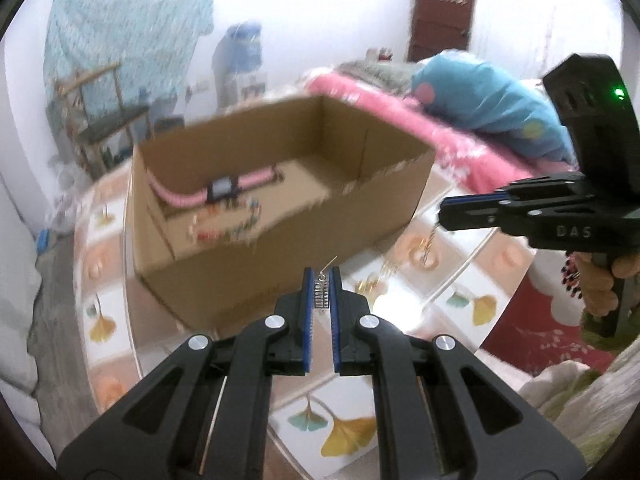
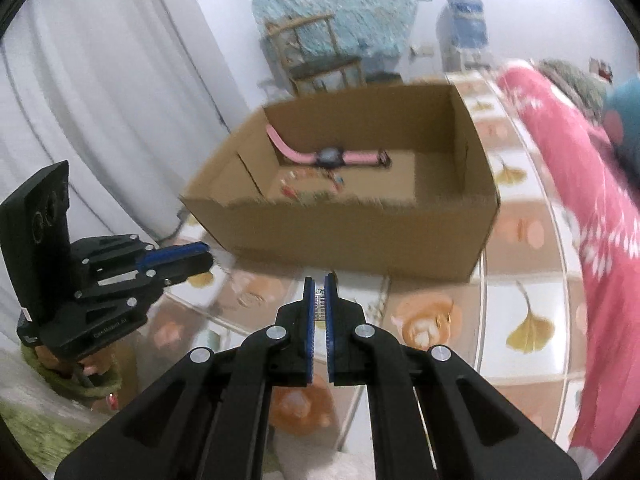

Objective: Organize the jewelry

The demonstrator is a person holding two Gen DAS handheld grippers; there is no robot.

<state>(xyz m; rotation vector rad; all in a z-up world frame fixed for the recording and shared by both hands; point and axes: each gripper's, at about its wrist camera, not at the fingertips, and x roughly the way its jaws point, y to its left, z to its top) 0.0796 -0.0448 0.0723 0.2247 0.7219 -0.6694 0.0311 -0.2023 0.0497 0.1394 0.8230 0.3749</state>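
While pinched, each silver earring [image 1: 321, 294] between its claw's [image 1: 321, 276] pads.

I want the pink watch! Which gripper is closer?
Left, probably: the left gripper hovers by the box's end holding the pink watch; the right gripper is off the opposite end.

Pink blanket [image 1: 420, 128], blue pillow [image 1: 480, 92], wooden chair [image 2: 316, 52], white curtain [image 2: 100, 100].

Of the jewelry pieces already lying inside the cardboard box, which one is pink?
The pink-strapped watch, lying along the cardboard box's far wall. The other pieces there are small multicoloured beaded items nearer the front.
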